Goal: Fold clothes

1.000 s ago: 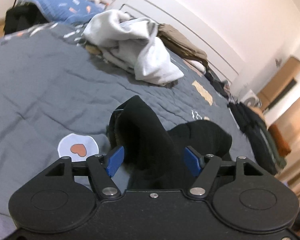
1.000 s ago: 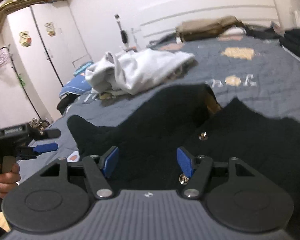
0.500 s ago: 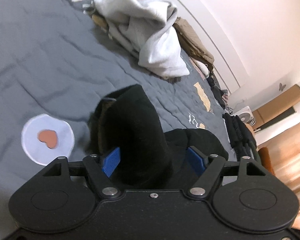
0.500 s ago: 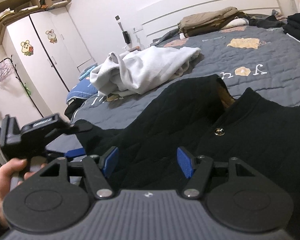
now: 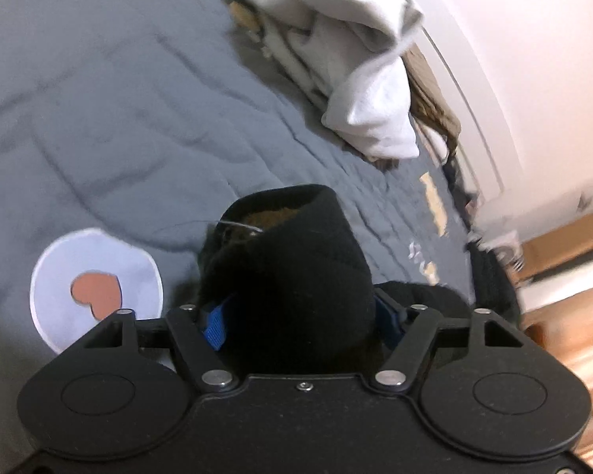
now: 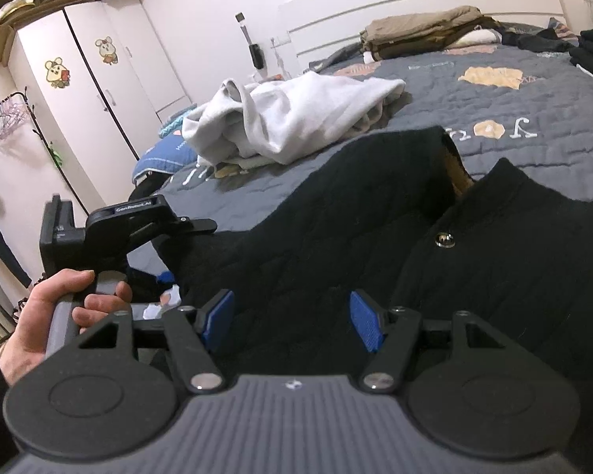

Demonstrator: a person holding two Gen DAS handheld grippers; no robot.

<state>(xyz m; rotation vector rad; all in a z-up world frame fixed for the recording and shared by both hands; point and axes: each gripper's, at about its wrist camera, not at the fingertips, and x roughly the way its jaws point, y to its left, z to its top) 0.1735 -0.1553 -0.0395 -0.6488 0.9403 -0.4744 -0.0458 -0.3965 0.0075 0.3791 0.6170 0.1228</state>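
The left gripper (image 5: 300, 316) is holding a sleeve (image 5: 296, 268) of the black jacket (image 6: 375, 237); the jaws are clamped on the fabric, with the blue pads (image 5: 215, 326) pressing in from both sides. The right gripper (image 6: 292, 320) is hovering over the jacket body, jaws standing apart with nothing between them. The jacket is lying spread on the grey bedspread (image 5: 99, 98), its collar (image 6: 454, 170) open toward the headboard and a snap (image 6: 444, 240) showing on the front. Judged progress: this garment is partly through folding, with the body lying unfolded. Beyond it, a white garment (image 6: 296, 118) is lying crumpled, so more appears left. Farther off, tan clothes (image 6: 415, 31) are sitting stacked by the headboard, likely done. Open room: the bedspread left of the sleeve is lying bare as far as the bed edge; the white heap is limiting travel ahead
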